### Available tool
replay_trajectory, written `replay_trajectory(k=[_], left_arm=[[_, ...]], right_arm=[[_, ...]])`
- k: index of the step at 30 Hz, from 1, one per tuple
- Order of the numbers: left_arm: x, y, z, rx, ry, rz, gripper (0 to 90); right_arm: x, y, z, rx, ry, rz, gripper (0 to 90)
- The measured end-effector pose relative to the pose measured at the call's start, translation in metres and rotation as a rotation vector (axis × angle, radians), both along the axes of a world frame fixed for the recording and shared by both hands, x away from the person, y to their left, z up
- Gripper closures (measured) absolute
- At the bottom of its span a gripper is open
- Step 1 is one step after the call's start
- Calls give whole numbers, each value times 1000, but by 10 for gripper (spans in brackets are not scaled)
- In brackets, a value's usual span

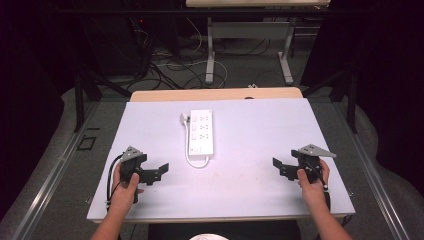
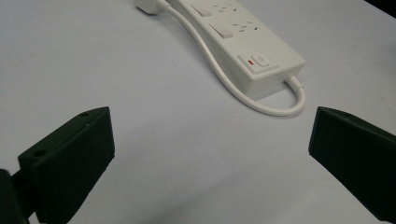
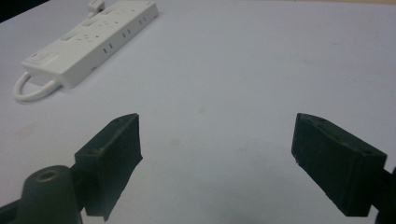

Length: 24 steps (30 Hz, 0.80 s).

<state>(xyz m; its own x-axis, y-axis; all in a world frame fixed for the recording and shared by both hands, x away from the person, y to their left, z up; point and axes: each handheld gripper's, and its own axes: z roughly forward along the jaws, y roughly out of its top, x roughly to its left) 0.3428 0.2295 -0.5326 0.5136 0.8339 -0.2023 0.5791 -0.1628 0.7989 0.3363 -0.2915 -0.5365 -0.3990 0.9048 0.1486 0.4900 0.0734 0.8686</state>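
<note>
Power strip (image 1: 201,132) lies mid-table, well apart from both open tools.

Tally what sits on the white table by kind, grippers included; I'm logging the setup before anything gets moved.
Power strip, white, its cord looped alongside to its plug: 1
Left gripper, black, jaws open and empty: 1
Right gripper, black, jaws open and empty: 1
Total: 3

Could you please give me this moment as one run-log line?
left claw: open, empty | right claw: open, empty | power strip: untouched, mid-table between them | cord: looped at its near end
</note>
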Motion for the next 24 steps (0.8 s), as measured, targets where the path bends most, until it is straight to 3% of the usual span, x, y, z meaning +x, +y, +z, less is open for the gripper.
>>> replay_trajectory(k=[4, 12, 20, 24], left_arm=[[4, -3, -3, 4, 8, 3, 2], [-2, -6, -2, 37, -15, 15, 2], [0, -14, -1, 39, -26, 2, 2], [-1, -20, -1, 67, -29, -17, 4]], right_arm=[[-2, -3, -3, -1, 27, 12, 150], [-4, 4, -3, -27, -1, 11, 150], [-3, 4, -4, -17, 6, 23, 150], [-2, 3, -7, -1, 30, 20, 150]])
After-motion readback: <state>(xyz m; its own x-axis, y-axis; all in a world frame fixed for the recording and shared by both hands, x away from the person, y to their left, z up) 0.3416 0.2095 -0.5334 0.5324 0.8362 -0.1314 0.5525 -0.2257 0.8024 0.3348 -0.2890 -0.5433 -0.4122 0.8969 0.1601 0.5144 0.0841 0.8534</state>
